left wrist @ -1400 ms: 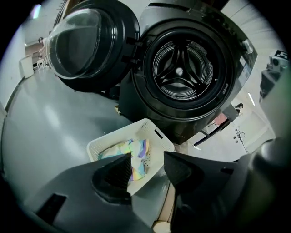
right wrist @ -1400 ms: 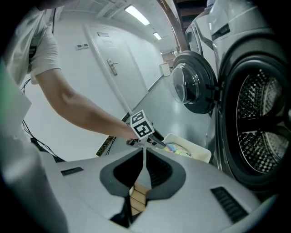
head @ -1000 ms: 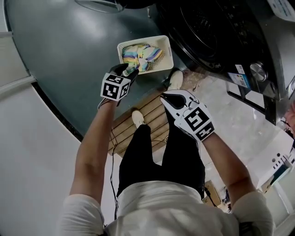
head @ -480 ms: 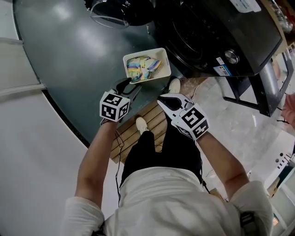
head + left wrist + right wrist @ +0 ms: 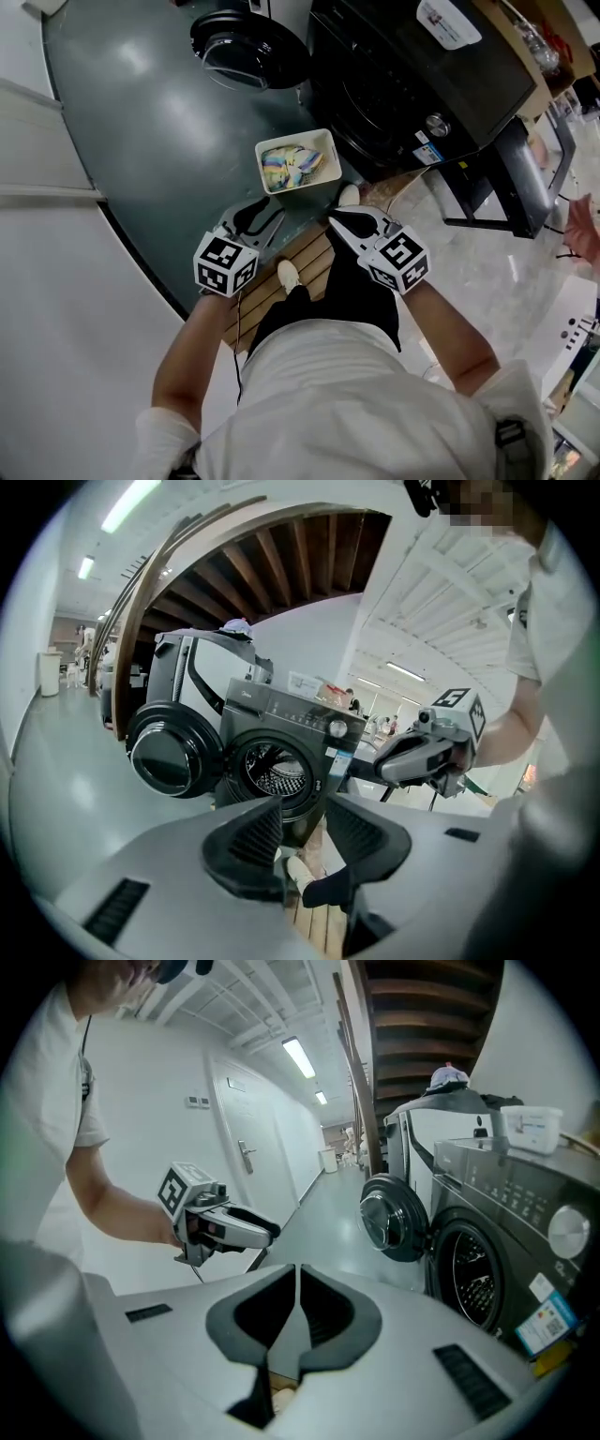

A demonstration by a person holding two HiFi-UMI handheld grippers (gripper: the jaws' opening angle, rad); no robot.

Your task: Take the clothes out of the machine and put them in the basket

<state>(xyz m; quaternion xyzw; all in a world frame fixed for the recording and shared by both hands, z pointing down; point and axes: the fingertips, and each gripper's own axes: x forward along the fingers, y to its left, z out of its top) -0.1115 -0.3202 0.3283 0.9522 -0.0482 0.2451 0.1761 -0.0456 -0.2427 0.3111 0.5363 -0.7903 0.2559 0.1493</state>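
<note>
The colourful clothes [image 5: 291,161] were seen in the white basket [image 5: 292,139], at 12 o'clock from the nearer left claw [image 5: 255,217]. Its jaws were apart and empty and had just been closing. The right claw [image 5: 339,223] was shut and empty.

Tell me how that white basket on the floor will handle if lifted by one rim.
Probably light: the white basket holds only a crumpled pastel garment. Gripped by one rim it would likely tilt, and the soft cloth may slump downhill.
</note>
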